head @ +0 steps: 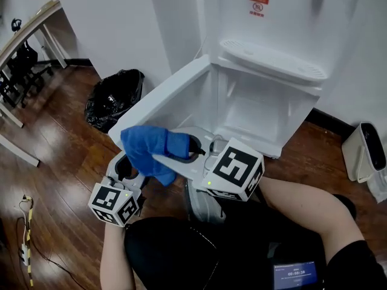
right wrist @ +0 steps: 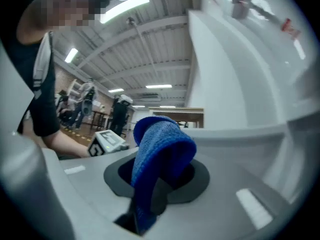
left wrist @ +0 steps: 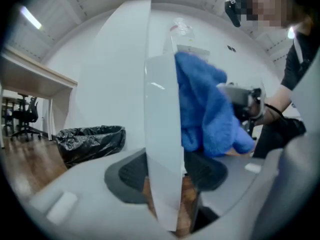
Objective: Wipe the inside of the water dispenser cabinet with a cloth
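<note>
Bin bag [head: 113,98] beside open door [head: 163,98], desk [head: 30,23] (far left)

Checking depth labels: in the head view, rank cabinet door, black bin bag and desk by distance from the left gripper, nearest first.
1. Cabinet door: its edge is clamped in the left gripper.
2. Black bin bag: on the floor, left of the door.
3. Desk: far upper left, by the wall.

A black rubbish bag [head: 113,98] sits at the left on a wooden floor [head: 60,156]. Farther left stand a desk [head: 27,29] and a dark office chair [head: 21,65]. A white bin [head: 361,153] stands at the right, and a cable [head: 25,234] lies near left.
</note>
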